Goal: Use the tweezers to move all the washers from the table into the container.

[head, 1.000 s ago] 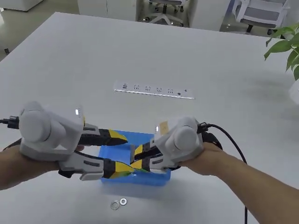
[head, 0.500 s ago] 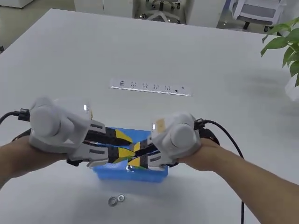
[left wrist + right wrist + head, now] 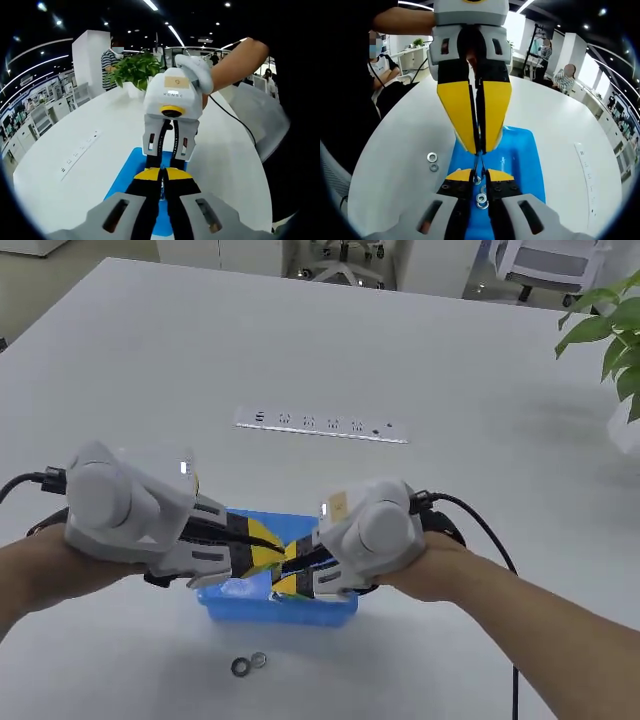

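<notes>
fingers (image 3: 457,115) of my left gripper (image 3: 161,176) are clenched on the tweezers (image 3: 479,163), and my right gripper (image 3: 479,176) seems to pinch them too, tips over the blue container (image 3: 300,608). a few washers (image 3: 481,201) lie inside, so i judge the job partly done. two loose washers (image 3: 249,664) are left on the table (image 3: 420,370) just in front. lettering (image 3: 172,93) on the right gripper is too blurred to read.

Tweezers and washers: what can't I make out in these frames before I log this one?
1) Right gripper view: the tweezers are a thin sliver between the left gripper and right gripper; whether the right tongs squeeze them is unclear.
2) Same view: washers in the container are partly covered by those tongs, so no count.
3) Head view: both grippers hide the tweezers and the container's inside.
</notes>
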Demonstrator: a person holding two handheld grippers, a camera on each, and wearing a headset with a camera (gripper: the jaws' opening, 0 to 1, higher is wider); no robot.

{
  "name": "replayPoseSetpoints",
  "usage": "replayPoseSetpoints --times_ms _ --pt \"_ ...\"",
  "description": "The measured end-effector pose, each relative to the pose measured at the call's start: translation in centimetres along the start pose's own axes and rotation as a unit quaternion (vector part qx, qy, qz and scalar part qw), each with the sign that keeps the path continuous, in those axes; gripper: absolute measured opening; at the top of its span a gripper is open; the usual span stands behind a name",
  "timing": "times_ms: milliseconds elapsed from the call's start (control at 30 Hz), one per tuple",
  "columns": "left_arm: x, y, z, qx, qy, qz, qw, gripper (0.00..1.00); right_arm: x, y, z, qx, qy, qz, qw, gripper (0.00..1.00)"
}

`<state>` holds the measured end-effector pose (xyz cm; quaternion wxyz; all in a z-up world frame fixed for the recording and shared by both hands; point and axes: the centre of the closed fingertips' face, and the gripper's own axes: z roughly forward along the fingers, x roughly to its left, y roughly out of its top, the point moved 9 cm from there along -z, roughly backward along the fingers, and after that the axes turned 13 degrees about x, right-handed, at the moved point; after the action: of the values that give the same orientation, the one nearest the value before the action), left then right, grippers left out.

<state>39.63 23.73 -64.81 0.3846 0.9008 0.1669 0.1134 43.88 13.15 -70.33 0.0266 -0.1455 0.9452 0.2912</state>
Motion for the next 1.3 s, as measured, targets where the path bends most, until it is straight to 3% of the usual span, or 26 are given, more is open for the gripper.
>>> replayPoseSetpoints --times_ms 667,1300 --pt "-0.3 0.5 -1.3 0.000 0.004 0.005 1.0000 0.05 0.5 0.9 -1.1 0.001 -0.017 0.003 0.9998 0.17" --pt "-1.1 2.2 -3.4 -0.014 0.017 0.006 0.9997 0.05 2.0 1.1 -4.4 -0.010 -0.058 0.046 0.9972 0.29"
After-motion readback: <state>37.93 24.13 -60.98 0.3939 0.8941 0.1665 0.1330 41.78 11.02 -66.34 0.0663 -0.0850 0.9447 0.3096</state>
